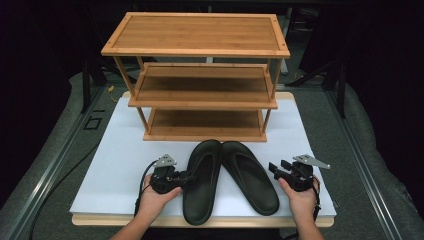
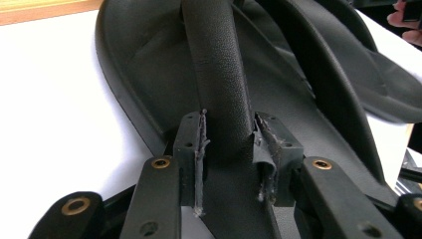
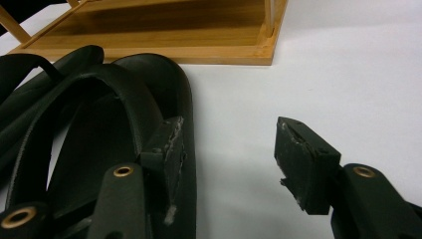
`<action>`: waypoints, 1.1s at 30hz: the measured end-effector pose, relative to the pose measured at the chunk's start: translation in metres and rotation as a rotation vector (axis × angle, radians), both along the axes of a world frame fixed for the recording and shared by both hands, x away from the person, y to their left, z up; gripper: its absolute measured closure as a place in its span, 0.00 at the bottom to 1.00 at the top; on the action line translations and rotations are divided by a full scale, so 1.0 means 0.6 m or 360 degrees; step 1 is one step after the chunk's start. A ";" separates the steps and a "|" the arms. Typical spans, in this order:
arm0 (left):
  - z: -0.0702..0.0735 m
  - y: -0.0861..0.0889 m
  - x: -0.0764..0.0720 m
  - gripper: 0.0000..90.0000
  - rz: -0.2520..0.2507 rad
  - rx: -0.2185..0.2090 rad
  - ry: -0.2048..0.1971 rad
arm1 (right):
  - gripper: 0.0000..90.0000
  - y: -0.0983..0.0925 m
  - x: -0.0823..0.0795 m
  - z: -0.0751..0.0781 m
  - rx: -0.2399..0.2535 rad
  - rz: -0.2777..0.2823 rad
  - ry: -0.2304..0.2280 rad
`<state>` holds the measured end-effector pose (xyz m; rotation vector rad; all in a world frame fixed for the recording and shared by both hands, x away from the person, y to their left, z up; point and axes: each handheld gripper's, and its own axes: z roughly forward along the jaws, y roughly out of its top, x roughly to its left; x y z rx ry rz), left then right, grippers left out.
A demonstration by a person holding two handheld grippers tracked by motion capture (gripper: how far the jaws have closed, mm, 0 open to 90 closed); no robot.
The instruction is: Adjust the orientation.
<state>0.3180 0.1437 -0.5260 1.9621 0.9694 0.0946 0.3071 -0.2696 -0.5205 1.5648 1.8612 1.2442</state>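
— Where are the sandals sitting?

— Side by side near the front edge of the white board (image 1: 115, 150), just before the wooden rack (image 1: 200, 75). The left gripper (image 1: 187, 176) is closing on the strap (image 2: 219, 74) of the left sandal (image 1: 202, 180); its pads are touching the strap on both sides.

— And the right gripper (image 1: 276, 169)?

— It is gaping wide, holding nothing, one jaw at the right sandal (image 1: 250, 175), its outer edge. I would be squeezing the strap firmly before lifting.

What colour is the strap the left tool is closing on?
Black, with a fine pebbled texture; the strap shows best in the left gripper view.
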 end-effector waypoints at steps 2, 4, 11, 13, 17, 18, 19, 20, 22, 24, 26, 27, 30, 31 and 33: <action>0.000 0.001 0.000 0.74 0.0007 -0.0006 0.0004 | 0.50 0.000 0.000 0.000 -0.0002 -0.0002 -0.0001; 0.002 0.003 0.001 0.75 0.0012 -0.0006 -0.0007 | 0.49 0.000 0.000 0.000 -0.0004 -0.0005 -0.0001; 0.007 0.018 0.005 0.78 0.0039 0.0006 -0.0003 | 0.41 0.000 0.005 -0.003 0.0043 0.0013 0.0012; 0.009 0.023 0.007 0.78 0.0051 0.0028 -0.0032 | 0.39 0.002 0.006 -0.005 0.0058 0.0027 0.0011; 0.009 0.033 0.010 0.78 0.0071 0.0021 -0.0010 | 0.39 0.004 0.006 -0.004 0.0039 0.0072 0.0003; 0.009 0.036 0.010 0.79 0.0077 0.0026 0.0000 | 0.39 0.008 0.004 -0.002 -0.0016 0.0021 -0.0033; 0.009 0.036 0.010 0.79 0.0077 0.0026 0.0000 | 0.39 0.008 0.004 -0.002 -0.0016 0.0021 -0.0033; 0.010 0.040 0.008 0.79 0.0084 0.0051 -0.0002 | 0.41 0.009 0.003 0.001 -0.0002 0.0020 -0.0054; 0.011 0.042 0.007 0.79 0.0100 0.0059 -0.0015 | 0.41 0.010 0.003 0.002 -0.0012 0.0013 -0.0069; 0.014 0.046 0.007 0.79 0.0113 0.0068 -0.0014 | 0.41 0.010 0.003 0.001 -0.0017 0.0013 -0.0066; 0.014 0.054 0.009 0.79 0.0138 0.0067 -0.0013 | 0.41 0.011 0.004 -0.001 -0.0020 0.0030 -0.0045; 0.014 0.054 0.009 0.79 0.0138 0.0067 -0.0013 | 0.41 0.011 0.004 -0.001 -0.0020 0.0030 -0.0045; 0.017 0.066 0.011 0.79 0.0179 0.0074 -0.0014 | 0.41 0.013 0.006 -0.002 -0.0019 0.0043 -0.0039; 0.019 0.069 0.012 0.79 0.0186 0.0079 -0.0015 | 0.41 0.013 0.006 -0.002 -0.0022 0.0042 -0.0038; 0.019 0.071 0.013 0.79 0.0198 0.0071 -0.0017 | 0.40 0.012 0.007 -0.002 -0.0019 0.0046 -0.0036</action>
